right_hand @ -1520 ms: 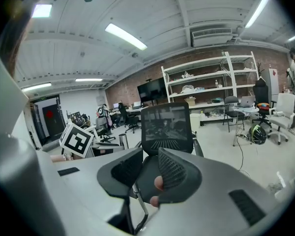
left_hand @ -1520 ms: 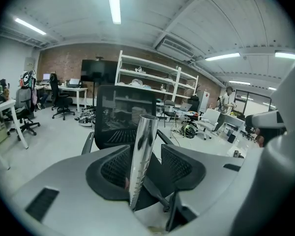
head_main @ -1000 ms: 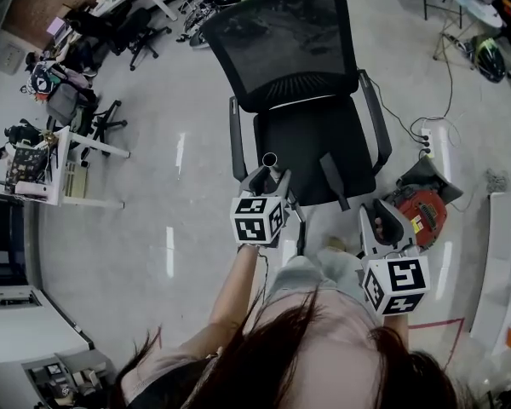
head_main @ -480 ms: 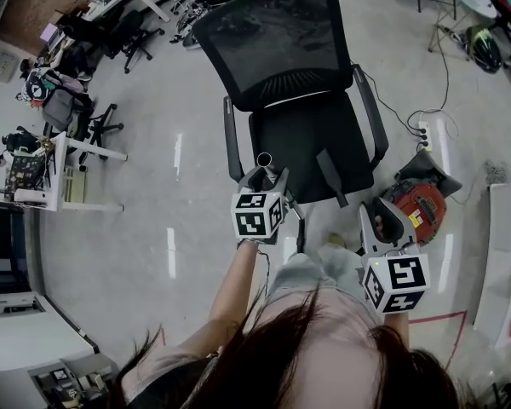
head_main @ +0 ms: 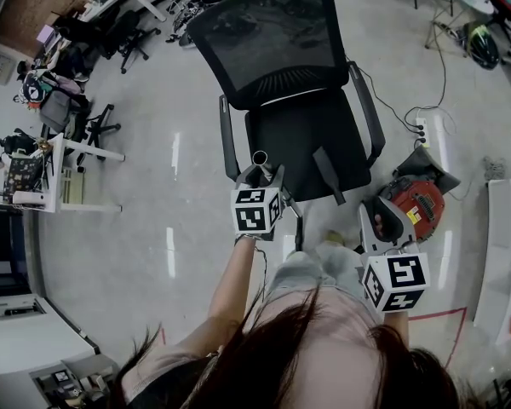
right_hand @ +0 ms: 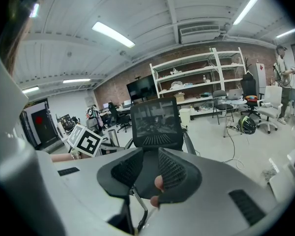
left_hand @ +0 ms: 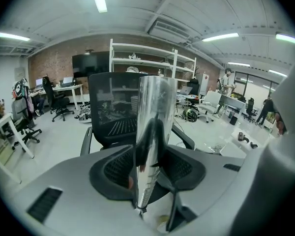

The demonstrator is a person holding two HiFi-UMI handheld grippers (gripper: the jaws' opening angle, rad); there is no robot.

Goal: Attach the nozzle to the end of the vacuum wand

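My left gripper is shut on a shiny metal vacuum wand. The wand's open end points up and away over the front of a black office chair. In the left gripper view the wand stands upright between the jaws of the left gripper. A long black nozzle lies on the chair seat, to the right of the wand. My right gripper is held right of the chair, beside a red vacuum body. In its own view the right gripper is open, with the chair showing through the gap.
The chair's armrests flank the seat. A power strip with a cable lies on the floor at the right. Cluttered desks stand far left, and a white shelf is at the right edge.
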